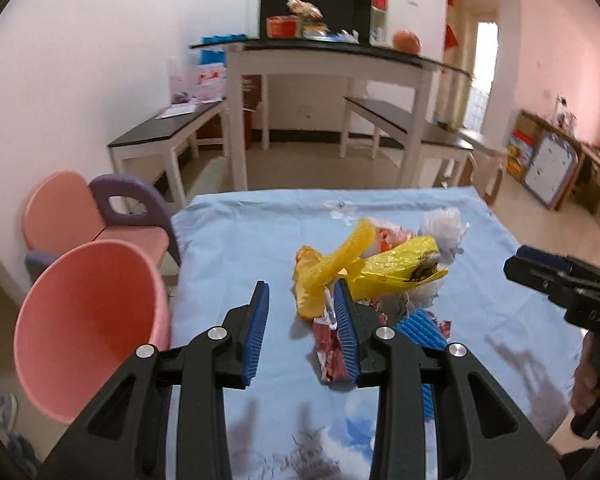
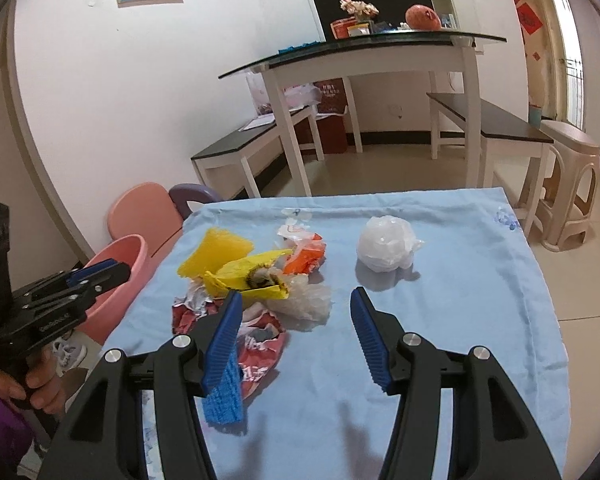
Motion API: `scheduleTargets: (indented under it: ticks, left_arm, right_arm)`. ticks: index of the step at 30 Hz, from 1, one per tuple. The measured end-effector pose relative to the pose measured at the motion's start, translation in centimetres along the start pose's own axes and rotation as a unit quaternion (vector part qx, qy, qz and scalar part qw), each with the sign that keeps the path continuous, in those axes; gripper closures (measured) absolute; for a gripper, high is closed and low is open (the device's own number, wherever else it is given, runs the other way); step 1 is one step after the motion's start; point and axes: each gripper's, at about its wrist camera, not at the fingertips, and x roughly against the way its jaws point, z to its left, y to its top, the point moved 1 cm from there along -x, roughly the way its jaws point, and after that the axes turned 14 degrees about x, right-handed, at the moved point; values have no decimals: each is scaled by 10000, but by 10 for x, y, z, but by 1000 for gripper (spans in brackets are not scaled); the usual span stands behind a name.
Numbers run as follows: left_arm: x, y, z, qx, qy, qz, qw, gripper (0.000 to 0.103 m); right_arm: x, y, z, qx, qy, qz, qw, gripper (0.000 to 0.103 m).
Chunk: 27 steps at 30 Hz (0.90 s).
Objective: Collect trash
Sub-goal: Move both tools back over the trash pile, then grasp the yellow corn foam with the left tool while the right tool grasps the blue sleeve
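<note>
Trash pile (image 2: 260, 280) lies centre-left in the right view on the blue cloth (image 2: 460, 300), its yellow bag (image 2: 244, 276) stretched left to right. White bag (image 2: 386, 244) sits apart, right. Both left gripper (image 1: 302, 328) and right gripper (image 2: 296, 336) gape wide, empty. Pink bin (image 1: 84, 328) lower left

A heap of wrappers (image 2: 256, 280) lies on the table (image 2: 460, 320), left of centre, with a bag ball (image 2: 386, 244) apart to its right. A bucket (image 1: 88, 328) stands against the table's left edge, a chair (image 1: 80, 216) behind it.
</note>
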Motion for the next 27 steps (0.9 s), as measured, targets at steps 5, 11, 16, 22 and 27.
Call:
scheduleTargets:
  ticks: [5, 11, 16, 22, 27]
  left_arm:
    - [-33, 5, -5, -317, -204, 353, 9987, 69]
    - [-63, 11, -15, -770, -277, 470, 9955, 69]
    - [-73, 5, -15, -872, -459, 524, 9938, 69]
    - [-67, -3, -17, -954, -635, 427, 9925, 91]
    - [-60, -7, -20, -1025, -702, 353, 9916, 96]
  right_arm:
    - [-19, 0, -9, -58, 31, 144, 9999, 48]
    - [-40, 8, -20, -242, 144, 228, 9993, 47]
    - [-52, 13, -23, -257, 221, 237, 9991, 48]
    - [-63, 11, -24, -388, 369, 323, 9980, 47]
    - [-63, 14, -21, -428, 538, 277, 9973, 47]
